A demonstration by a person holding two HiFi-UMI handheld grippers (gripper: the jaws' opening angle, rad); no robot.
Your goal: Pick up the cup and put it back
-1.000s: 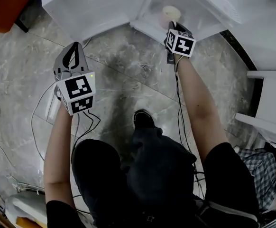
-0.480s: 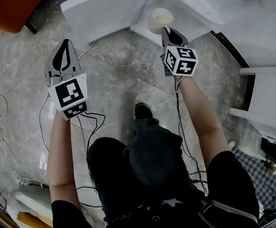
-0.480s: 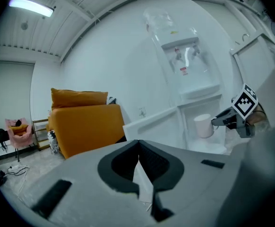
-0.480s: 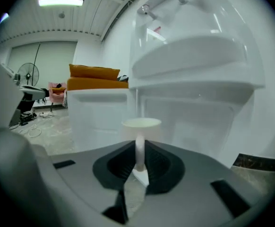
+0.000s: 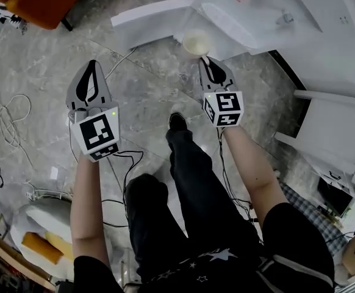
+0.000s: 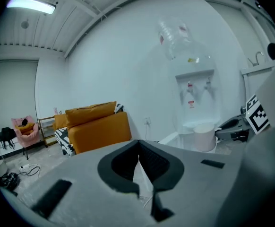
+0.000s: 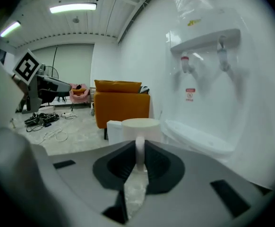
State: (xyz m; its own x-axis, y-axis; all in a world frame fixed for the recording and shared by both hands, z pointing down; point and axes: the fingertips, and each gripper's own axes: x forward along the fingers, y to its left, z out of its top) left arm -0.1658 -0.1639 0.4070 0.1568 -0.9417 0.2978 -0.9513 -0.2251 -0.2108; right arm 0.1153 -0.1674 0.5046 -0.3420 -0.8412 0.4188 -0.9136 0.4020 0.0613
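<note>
Pick-up half looks done, put-back not yet. R gripper (image 7: 140, 157) is clamped on the handle of the cup (image 7: 140, 126). The jaws are nearly together w/ the thin white handle pinched between the pads, and the cup body sits just beyond the tips, upright, rim level. In head view the cup (image 5: 197, 41) hangs at the tip of the R gripper (image 5: 207, 63) over the marble floor (image 5: 153, 102). It's near the water dispenser (image 5: 257, 11) and apparently resting on nothing (can't see its underside, so that's a judgement). Drip tray (image 7: 199, 136) is just to the cup's right in the right gripper view, not touching it.

L gripper (image 6: 138, 157) has jaws together w/ nothing between them. It's idle and well apart from the cup, which shows off to its right (image 6: 204, 137).

Left to do: carry the cup to its spot at the dispenser, set it down upright, release the handle, back out.
</note>
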